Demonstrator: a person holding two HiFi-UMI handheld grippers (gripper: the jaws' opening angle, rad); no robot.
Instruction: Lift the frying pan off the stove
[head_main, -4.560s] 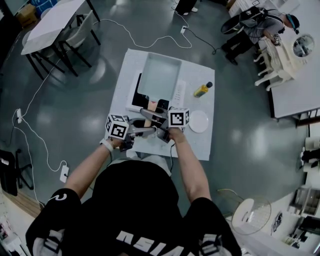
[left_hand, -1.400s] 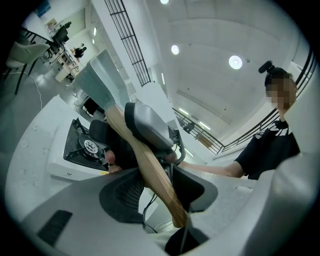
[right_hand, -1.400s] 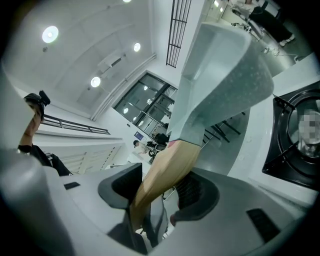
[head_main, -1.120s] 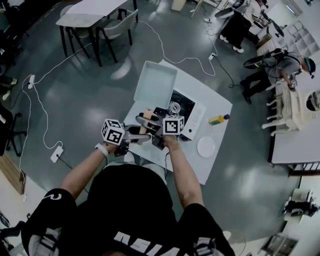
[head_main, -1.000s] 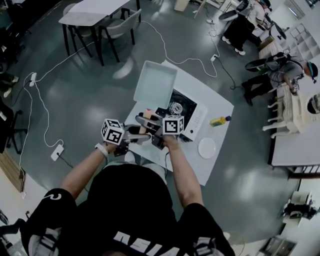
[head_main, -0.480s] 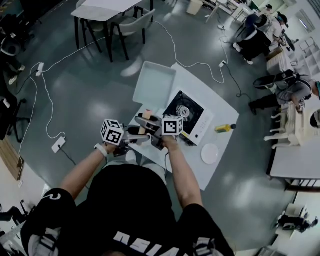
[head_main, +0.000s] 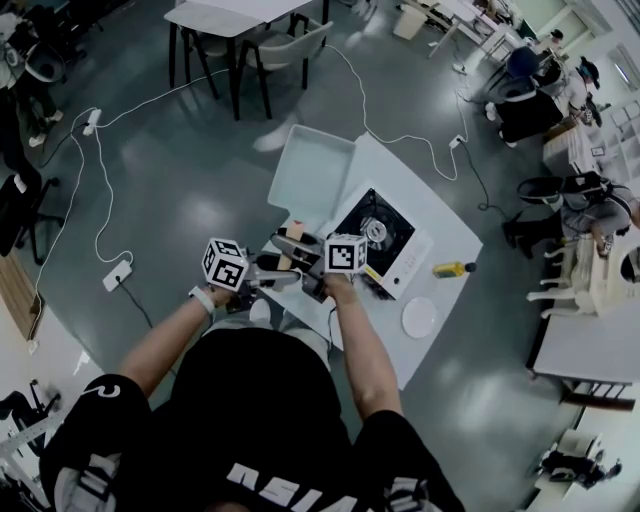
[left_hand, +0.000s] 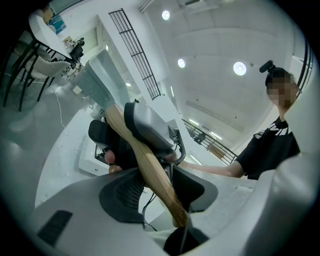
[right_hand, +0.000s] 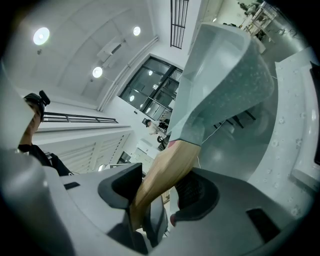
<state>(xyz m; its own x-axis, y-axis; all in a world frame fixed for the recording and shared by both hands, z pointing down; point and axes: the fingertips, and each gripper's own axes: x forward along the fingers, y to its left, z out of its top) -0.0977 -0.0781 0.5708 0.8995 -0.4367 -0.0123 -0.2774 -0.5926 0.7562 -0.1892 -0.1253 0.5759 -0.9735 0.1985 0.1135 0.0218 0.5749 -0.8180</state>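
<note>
A square pale grey frying pan (head_main: 311, 174) with a wooden handle (head_main: 297, 219) hangs in the air left of the white stove (head_main: 392, 246), whose black burner (head_main: 376, 231) is uncovered. My left gripper (head_main: 276, 273) and right gripper (head_main: 301, 249) are both shut on the handle, the right one farther up toward the pan. In the left gripper view the handle (left_hand: 146, 166) runs between the pads of the left gripper (left_hand: 157, 188) up to the pan (left_hand: 98, 81). In the right gripper view the right gripper (right_hand: 160, 193) clamps the handle (right_hand: 166, 174) just below the pan (right_hand: 226, 85).
The stove stands on a white table (head_main: 440, 228). A yellow bottle (head_main: 450, 268) and a white plate (head_main: 420, 317) lie to the stove's right. Cables trail over the grey floor (head_main: 150, 180). Tables, chairs and seated people stand farther off.
Several seconds ago the pan sat over the stove; now it is off to the stove's left and the burner shows. Over the last second both grippers kept their hold.
</note>
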